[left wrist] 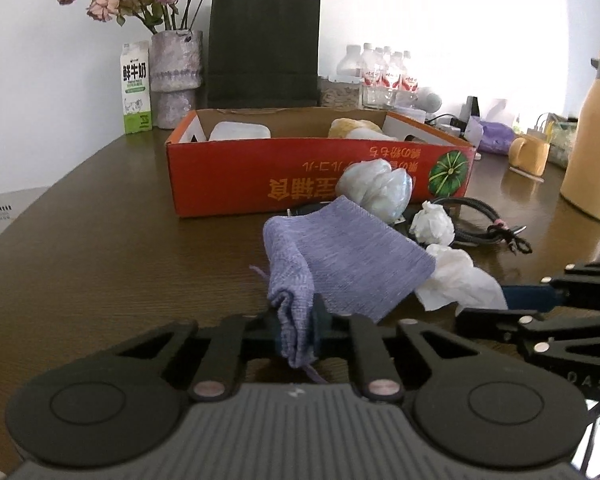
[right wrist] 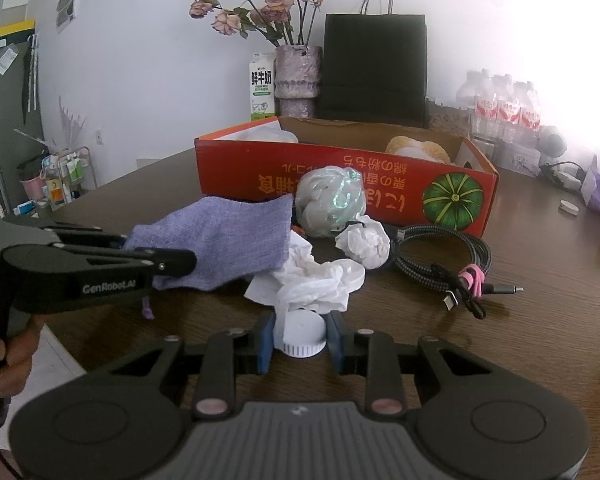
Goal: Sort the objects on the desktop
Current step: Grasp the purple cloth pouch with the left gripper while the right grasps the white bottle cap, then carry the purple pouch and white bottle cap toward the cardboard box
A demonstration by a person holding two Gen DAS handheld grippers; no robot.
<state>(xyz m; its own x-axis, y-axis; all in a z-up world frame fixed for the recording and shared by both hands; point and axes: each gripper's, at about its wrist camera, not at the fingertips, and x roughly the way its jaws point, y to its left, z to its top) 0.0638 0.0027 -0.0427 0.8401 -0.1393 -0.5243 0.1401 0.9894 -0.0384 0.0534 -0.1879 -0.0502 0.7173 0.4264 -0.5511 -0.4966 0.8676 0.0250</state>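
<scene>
A purple knitted pouch (left wrist: pixel 348 256) (right wrist: pixel 228 236) lies on the brown table (left wrist: pixel 100 240) in front of a red cardboard box (left wrist: pixel 260 172) (right wrist: pixel 260 168). My left gripper (left wrist: pixel 296 328) (right wrist: pixel 160 248) is shut on the pouch's near gathered end. My right gripper (right wrist: pixel 300 338) (left wrist: pixel 484 306) is shut on a small white ribbed cap (right wrist: pixel 302 326) resting on the table. Just beyond the cap sits a crumpled white tissue (right wrist: pixel 312 280) (left wrist: pixel 460 280). A tissue ball (right wrist: pixel 364 244) (left wrist: pixel 432 222) and a wad of clear plastic (right wrist: pixel 330 200) (left wrist: pixel 376 186) lie against the box.
A coiled braided cable (right wrist: pixel 444 256) (left wrist: pixel 484 220) lies right of the tissues. Behind the box stand a milk carton (left wrist: pixel 136 88), a vase of dried roses (left wrist: pixel 176 80), a black paper bag (left wrist: pixel 264 48) and water bottles (left wrist: pixel 384 72). A yellow flask (left wrist: pixel 596 140) and mug (left wrist: pixel 530 154) are at the right.
</scene>
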